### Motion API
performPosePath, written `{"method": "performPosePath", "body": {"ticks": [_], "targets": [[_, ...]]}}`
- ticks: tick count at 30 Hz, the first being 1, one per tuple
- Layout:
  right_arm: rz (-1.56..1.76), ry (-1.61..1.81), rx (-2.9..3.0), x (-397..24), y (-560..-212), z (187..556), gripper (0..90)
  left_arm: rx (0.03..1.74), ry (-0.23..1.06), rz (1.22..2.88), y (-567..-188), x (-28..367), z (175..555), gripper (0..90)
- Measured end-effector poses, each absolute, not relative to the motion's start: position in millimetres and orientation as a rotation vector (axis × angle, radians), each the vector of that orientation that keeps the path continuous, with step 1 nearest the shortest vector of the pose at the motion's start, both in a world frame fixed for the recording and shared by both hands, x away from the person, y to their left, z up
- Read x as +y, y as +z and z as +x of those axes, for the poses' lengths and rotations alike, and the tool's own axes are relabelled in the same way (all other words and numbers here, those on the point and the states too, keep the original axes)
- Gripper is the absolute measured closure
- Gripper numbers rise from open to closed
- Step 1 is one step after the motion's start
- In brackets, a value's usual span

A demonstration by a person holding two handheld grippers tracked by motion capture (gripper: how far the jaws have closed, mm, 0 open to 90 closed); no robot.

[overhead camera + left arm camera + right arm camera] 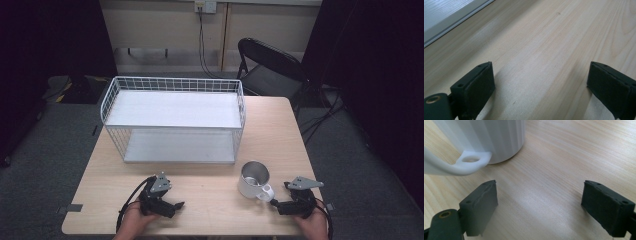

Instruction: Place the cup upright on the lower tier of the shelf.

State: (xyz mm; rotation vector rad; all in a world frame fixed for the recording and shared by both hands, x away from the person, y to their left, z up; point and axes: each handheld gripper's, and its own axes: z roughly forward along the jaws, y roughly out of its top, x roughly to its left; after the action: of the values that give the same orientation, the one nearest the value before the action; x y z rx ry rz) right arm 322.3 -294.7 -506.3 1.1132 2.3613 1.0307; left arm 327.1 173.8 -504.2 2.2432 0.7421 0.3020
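Overhead, a white mug (253, 180) stands upright on the table (280, 130), handle toward the right gripper (276, 203), before a wire rack (172, 117), left gripper (175, 206) well apart; the left gripper view shows jaws wide, empty; the right gripper view likewise, near the handle (456, 166).

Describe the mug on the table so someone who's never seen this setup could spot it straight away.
Start at the wooden table and find the big white wire rack standing on it. In front of the rack's right end stands the mug, just ahead of the right gripper. It is the one small round thing here: white ribbed outside, shiny metal inside, handle turned toward that gripper.
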Motion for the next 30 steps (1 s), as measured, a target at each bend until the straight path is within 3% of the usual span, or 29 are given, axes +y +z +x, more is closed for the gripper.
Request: {"method": "performPosePath", "body": {"ticks": [8, 21, 30], "targets": [[1.15, 1.011, 2.342, -292.1, -505.5, 320.8, 13.0, 0.742, 0.3, 2.246, -504.1, 173.6, 327.4, 6.7], [1.2, 1.03, 2.342, -291.0, -488.3, 325.7, 23.2, 0.745, 0.299, 2.241, -504.3, 173.2, 327.4, 6.1], [1.157, 1.027, 2.374, -290.0, -483.3, 313.1, 25.3, 0.745, 0.299, 2.241, -504.3, 173.2, 327.4, 6.1]]}}
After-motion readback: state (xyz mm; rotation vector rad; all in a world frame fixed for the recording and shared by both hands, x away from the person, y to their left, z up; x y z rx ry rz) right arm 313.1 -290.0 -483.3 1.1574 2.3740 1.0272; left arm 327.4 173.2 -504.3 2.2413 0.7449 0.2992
